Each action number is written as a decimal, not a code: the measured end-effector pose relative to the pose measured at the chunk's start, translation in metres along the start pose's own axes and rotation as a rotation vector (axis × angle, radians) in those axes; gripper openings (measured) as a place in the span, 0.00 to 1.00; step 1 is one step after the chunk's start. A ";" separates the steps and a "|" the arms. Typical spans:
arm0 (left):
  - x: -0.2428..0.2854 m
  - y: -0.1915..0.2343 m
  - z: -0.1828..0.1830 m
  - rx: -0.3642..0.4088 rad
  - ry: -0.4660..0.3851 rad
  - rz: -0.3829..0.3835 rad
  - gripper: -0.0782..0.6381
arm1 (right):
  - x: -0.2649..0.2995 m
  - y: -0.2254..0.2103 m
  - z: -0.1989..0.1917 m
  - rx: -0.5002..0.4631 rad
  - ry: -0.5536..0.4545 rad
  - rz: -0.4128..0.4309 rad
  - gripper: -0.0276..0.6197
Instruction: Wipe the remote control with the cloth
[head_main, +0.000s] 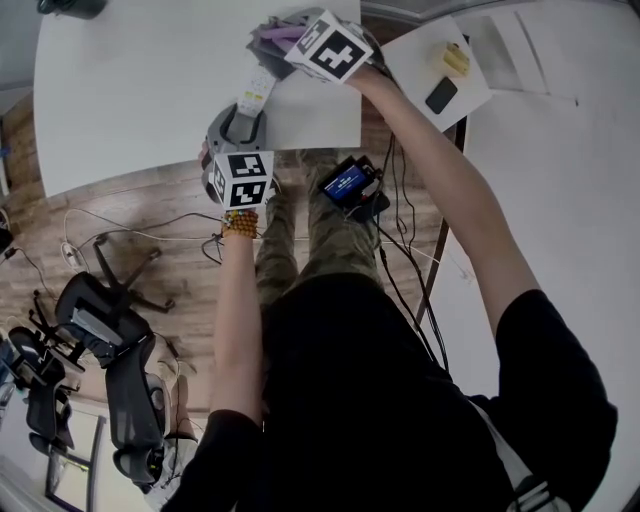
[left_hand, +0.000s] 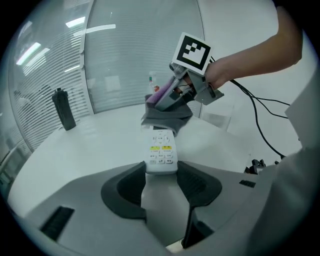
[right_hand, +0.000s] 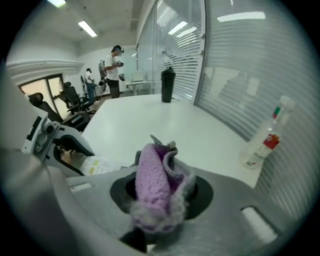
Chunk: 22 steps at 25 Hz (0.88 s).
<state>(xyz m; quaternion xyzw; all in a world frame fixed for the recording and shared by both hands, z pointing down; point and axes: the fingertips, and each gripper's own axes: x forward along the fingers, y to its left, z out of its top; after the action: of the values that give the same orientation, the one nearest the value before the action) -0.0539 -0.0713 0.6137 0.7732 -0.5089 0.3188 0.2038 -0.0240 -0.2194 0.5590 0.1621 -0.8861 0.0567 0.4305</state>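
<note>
A white remote control (left_hand: 161, 152) lies lengthwise between the jaws of my left gripper (left_hand: 161, 175), which is shut on its near end above the white table (head_main: 150, 90). In the head view the remote (head_main: 255, 95) points away from that gripper (head_main: 245, 120). My right gripper (right_hand: 160, 195) is shut on a bunched purple and grey cloth (right_hand: 157, 185). From the left gripper view, the cloth (left_hand: 167, 114) hangs from the right gripper (left_hand: 172, 97) down onto the remote's far end. The remote (right_hand: 97, 164) shows low at the left of the right gripper view.
A black bottle (left_hand: 64, 110) stands on the table near the glass wall, and a spray bottle (right_hand: 265, 142) stands by the blinds. A side table (head_main: 420, 50) holds a phone (head_main: 441, 95) and a yellow item. Office chairs (head_main: 110, 340) and cables lie on the floor. People stand far off (right_hand: 112, 65).
</note>
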 end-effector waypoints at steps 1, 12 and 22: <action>0.001 0.000 0.001 -0.001 -0.001 0.000 0.40 | -0.008 -0.019 0.004 -0.006 -0.016 -0.074 0.15; -0.001 0.000 -0.001 -0.001 0.001 0.002 0.40 | 0.009 0.022 -0.001 -0.056 0.017 -0.038 0.15; 0.000 0.002 -0.001 -0.001 -0.001 0.004 0.40 | 0.014 0.084 0.009 0.071 0.024 0.130 0.15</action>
<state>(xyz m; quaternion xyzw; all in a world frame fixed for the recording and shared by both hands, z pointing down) -0.0556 -0.0715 0.6140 0.7722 -0.5109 0.3185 0.2030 -0.0665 -0.1458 0.5675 0.1185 -0.8869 0.1178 0.4307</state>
